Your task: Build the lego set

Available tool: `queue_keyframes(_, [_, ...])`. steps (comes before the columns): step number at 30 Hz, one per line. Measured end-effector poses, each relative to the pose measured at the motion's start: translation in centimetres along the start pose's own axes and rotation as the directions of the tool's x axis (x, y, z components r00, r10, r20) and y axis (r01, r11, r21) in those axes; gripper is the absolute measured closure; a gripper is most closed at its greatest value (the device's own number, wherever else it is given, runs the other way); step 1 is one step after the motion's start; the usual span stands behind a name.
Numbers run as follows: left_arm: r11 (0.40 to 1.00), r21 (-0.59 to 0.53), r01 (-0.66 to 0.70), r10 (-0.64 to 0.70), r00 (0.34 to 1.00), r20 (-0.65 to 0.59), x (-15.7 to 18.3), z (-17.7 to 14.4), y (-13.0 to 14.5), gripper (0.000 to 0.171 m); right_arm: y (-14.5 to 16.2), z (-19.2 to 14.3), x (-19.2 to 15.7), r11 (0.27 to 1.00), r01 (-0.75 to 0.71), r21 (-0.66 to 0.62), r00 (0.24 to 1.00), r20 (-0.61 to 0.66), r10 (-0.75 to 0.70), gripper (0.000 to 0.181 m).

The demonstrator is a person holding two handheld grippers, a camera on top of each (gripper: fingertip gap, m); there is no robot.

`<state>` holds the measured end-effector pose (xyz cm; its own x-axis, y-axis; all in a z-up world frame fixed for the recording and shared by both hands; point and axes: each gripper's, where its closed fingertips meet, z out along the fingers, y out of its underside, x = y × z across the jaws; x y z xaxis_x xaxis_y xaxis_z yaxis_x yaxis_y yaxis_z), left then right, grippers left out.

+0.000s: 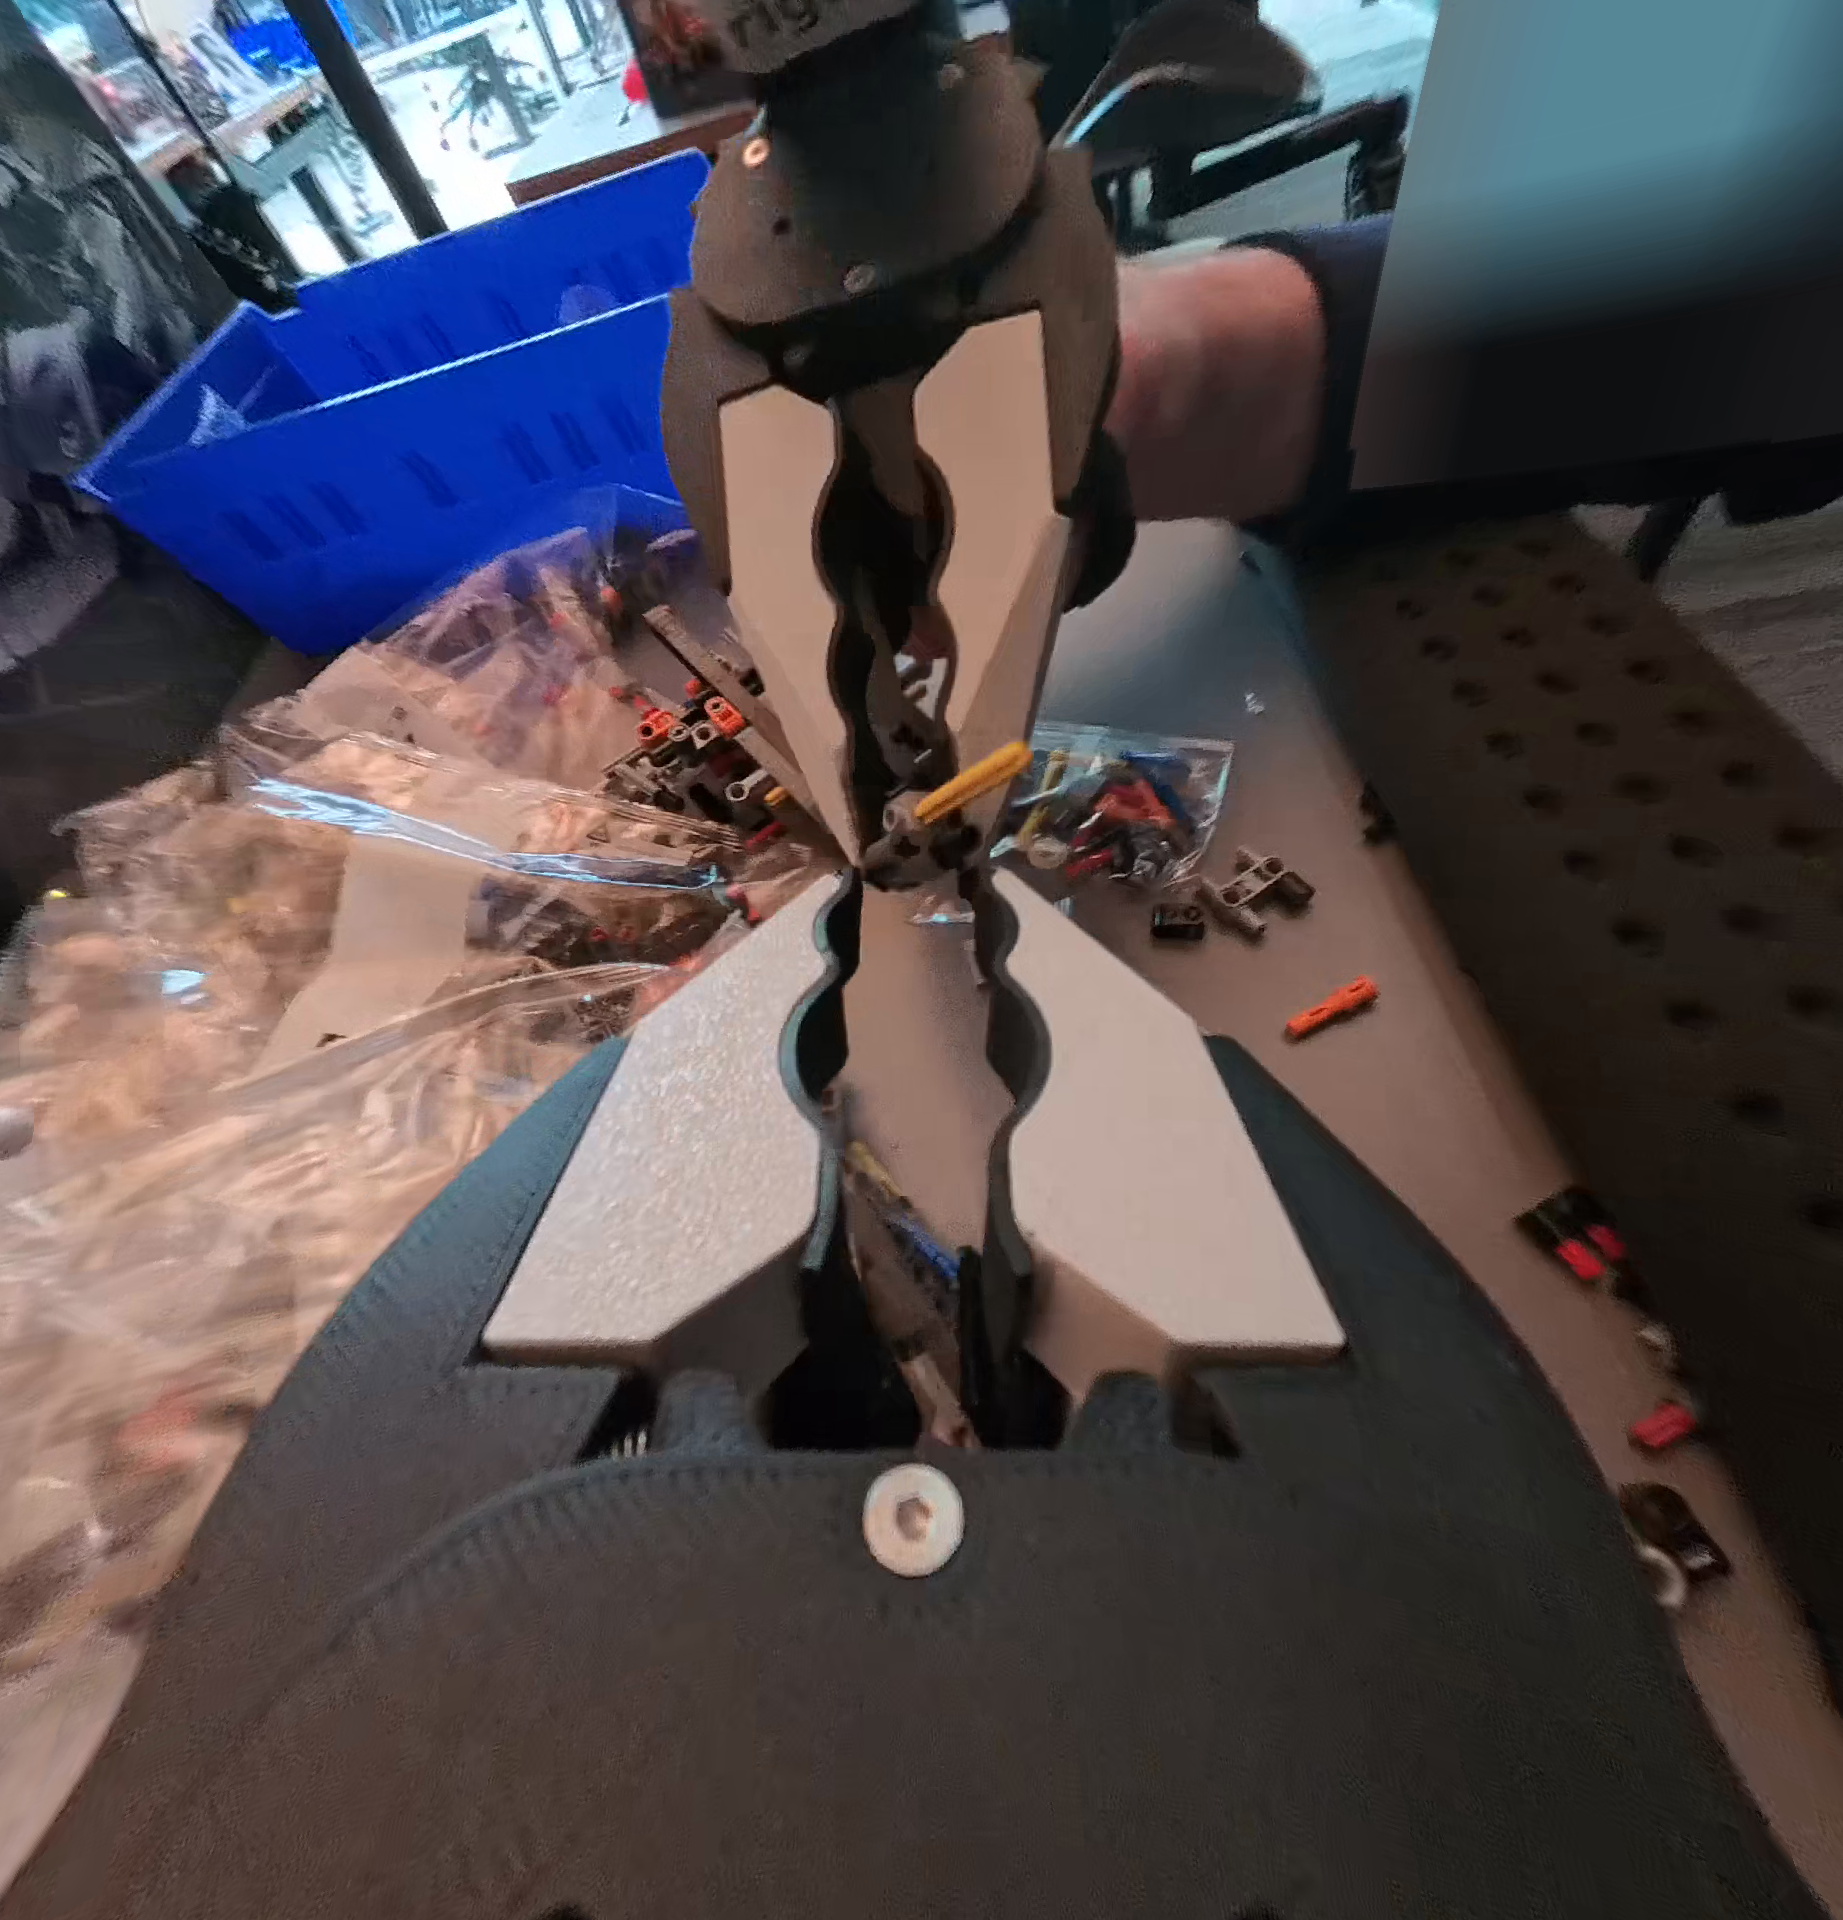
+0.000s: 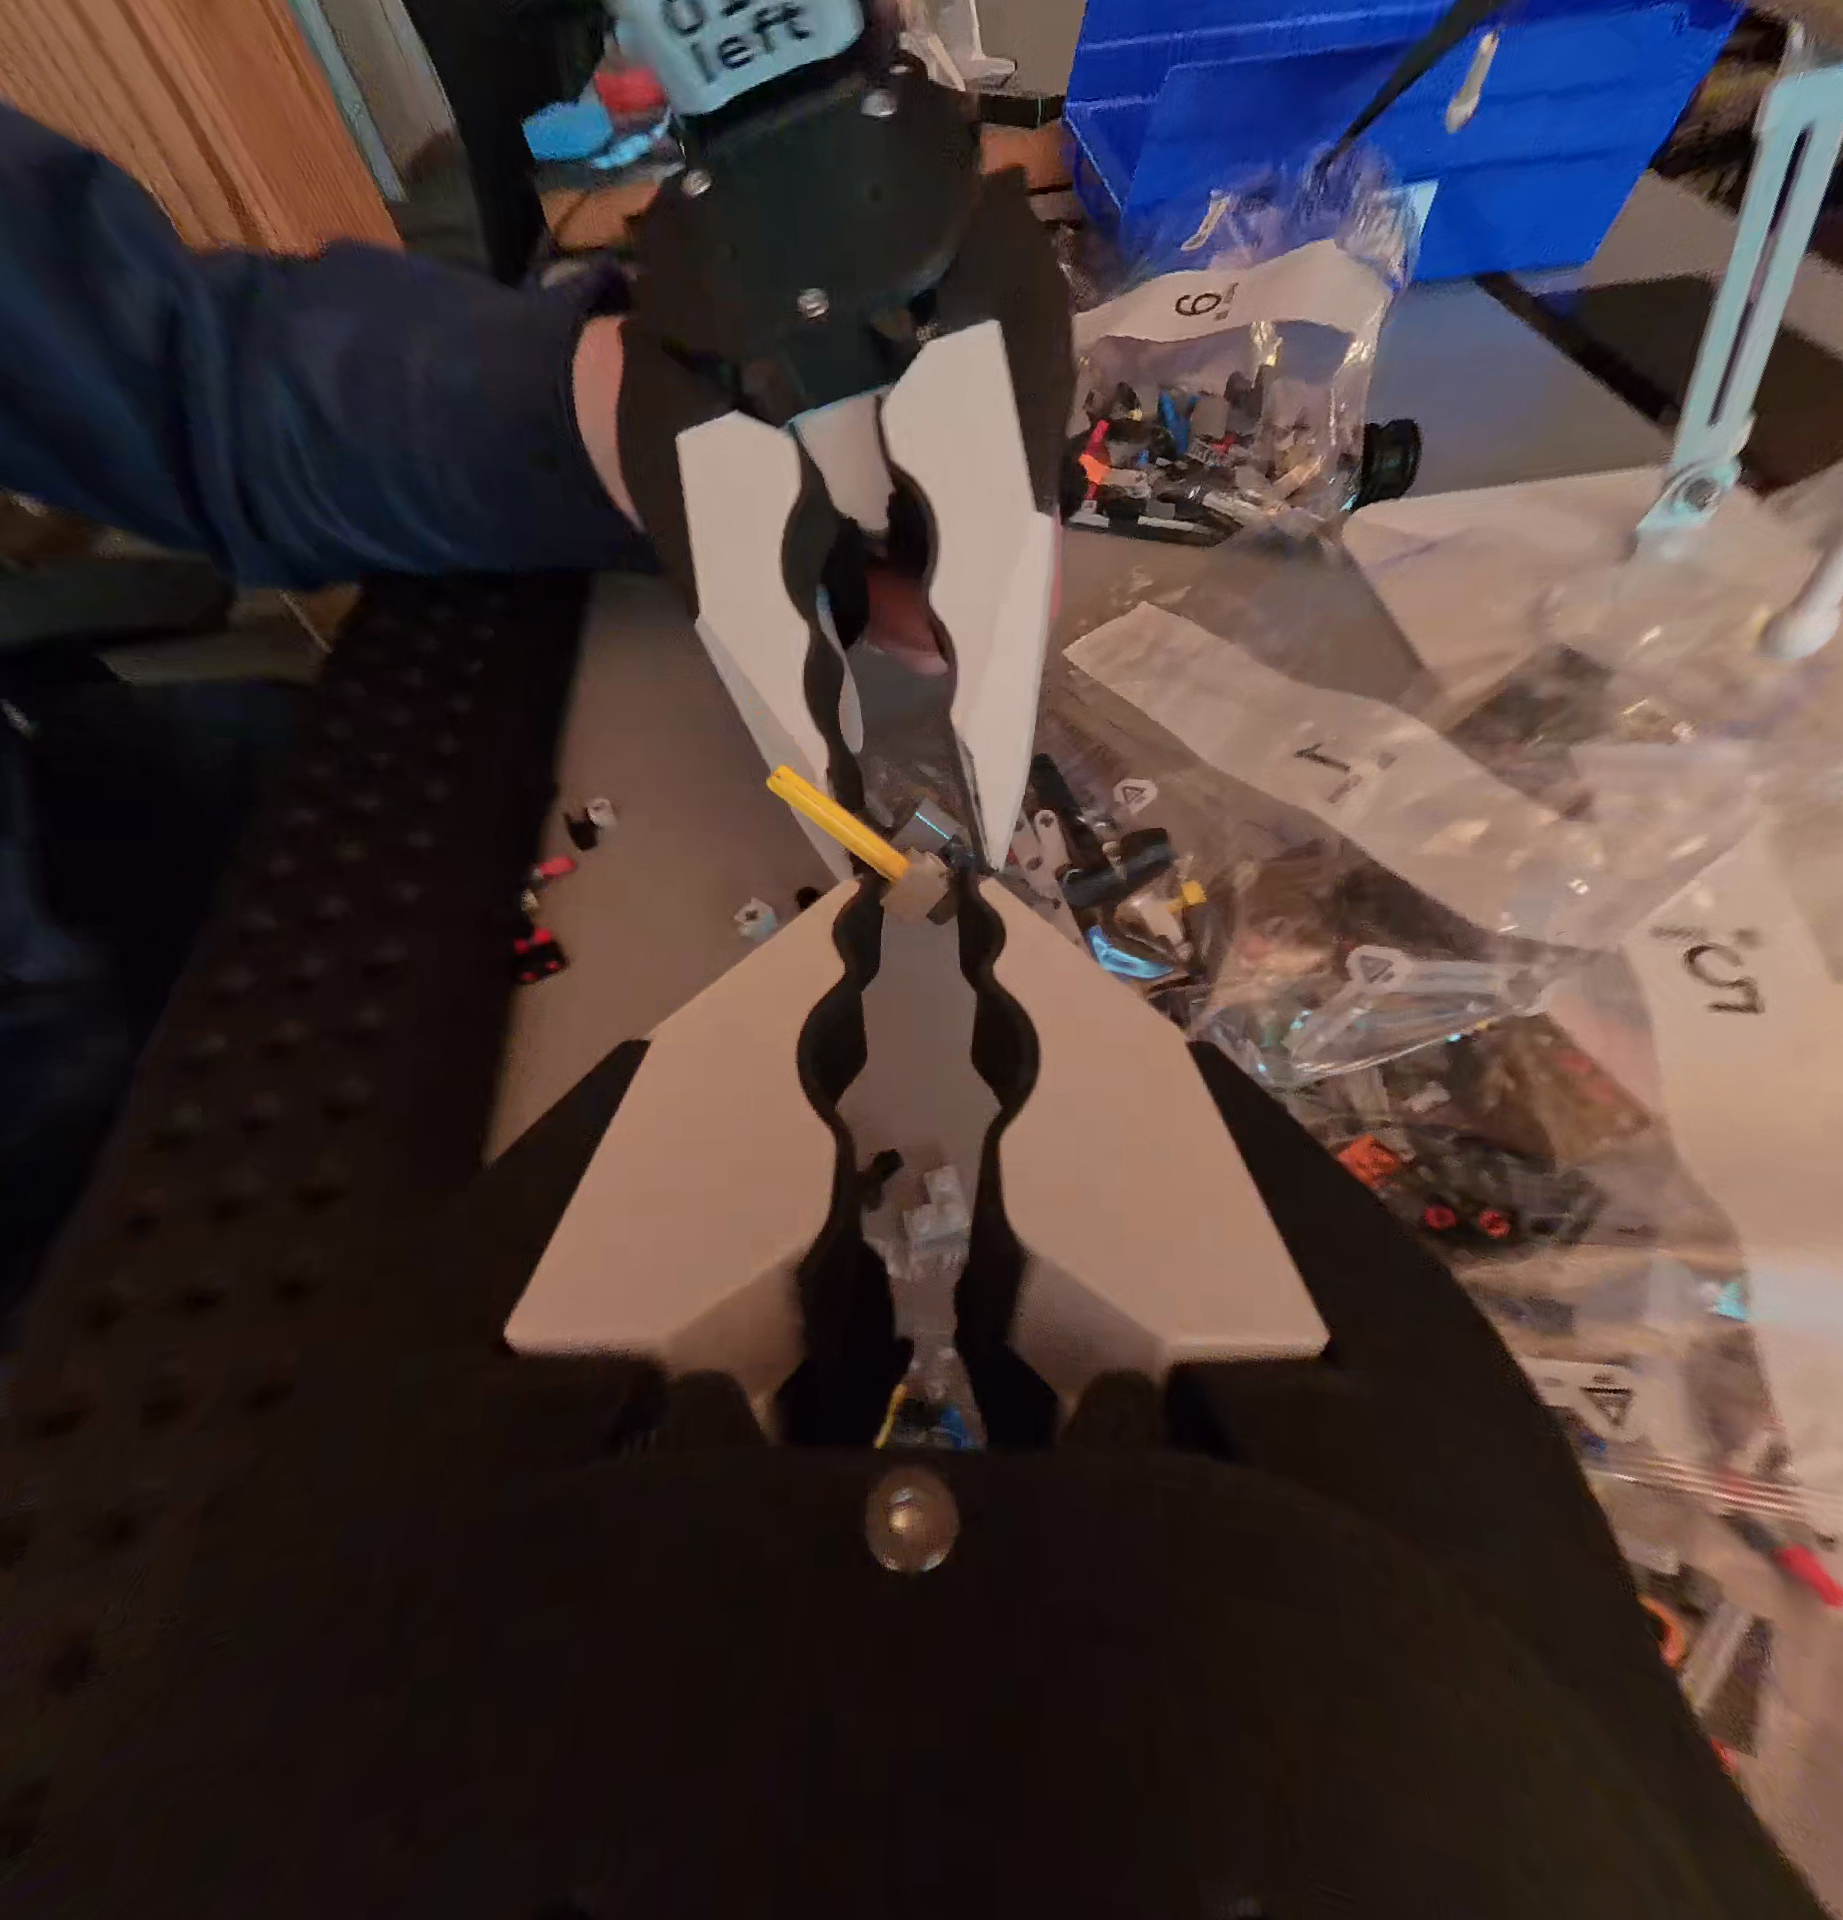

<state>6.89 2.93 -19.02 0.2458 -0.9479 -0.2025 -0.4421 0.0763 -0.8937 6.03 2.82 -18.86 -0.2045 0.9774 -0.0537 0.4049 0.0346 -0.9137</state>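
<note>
Both grippers meet tip to tip above the grey table (image 1: 1135,665), over the same small part.

Left gripper (image 1: 912,883): fingers close together at the tips, clamped on a small grey connector piece (image 1: 922,831). A yellow axle (image 1: 974,781) sticks out of that piece, angled up to the right.

Right gripper (image 2: 922,883): fingers also pinched in on the same grey connector piece (image 2: 927,888), from the opposite side. In the right wrist view the yellow axle (image 2: 839,821) points up-left from it. So both clamp 1 assembly, held in the air between them, off the table.

Each gripper body carries a printed tag near the top; not reading it out. Several clear plastic bags (image 2: 1416,790) have white panels with printed numbers, and 1 bag of mixed parts (image 2: 1218,436) sits near the blue bin (image 2: 1343,114).

Rest of the table:
- small zip bag of coloured parts (image 1: 1125,800) just behind the grippers
- partly built grey and black assembly with orange bits (image 1: 704,738) behind and left of the tips
- loose grey connector (image 1: 1255,891) and an orange pin (image 1: 1330,1008) to the right, apart from each other
- 2 blue bins (image 1: 408,457) at the back left
- black perforated mat (image 1: 1644,852) along the right table edge

A dark blue sleeve (image 2: 221,416) reaches in behind the left gripper.
</note>
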Motion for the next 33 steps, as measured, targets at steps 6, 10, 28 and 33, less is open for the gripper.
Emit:
queue_keyframes(6, [0.994, 0.053, 0.096, -0.090, 0.991, -0.097, 0.6, -0.3, -0.2, 0.151, 0.2, 0.2, -0.2, 0.975, 0.212, -0.064, 0.972, -0.089, -0.218, 0.169])
queue_keyframes(10, [0.992, 0.075, 0.097, -0.089, 0.991, -0.097, 0.6, -0.5, -0.6, 0.152, -0.2, 0.0, -0.3, 0.970, 0.240, -0.048, 0.965, -0.099, -0.244, 0.169])
queue_keyframes(28, [0.997, 0.058, 0.052, -0.050, 0.998, -0.036, -0.1, -0.2, -0.3, 0.158, 0.0, 0.0, 0.1, 0.957, 0.277, -0.082, 0.948, -0.142, -0.286, 0.170])
queue_keyframes(33, [0.987, 0.126, 0.099, -0.084, 0.989, -0.120, 0.9, -0.9, -1.8, 0.156, -1.2, -0.6, -1.3, 0.953, 0.303, 0.010, 0.949, -0.091, -0.301, 0.170])
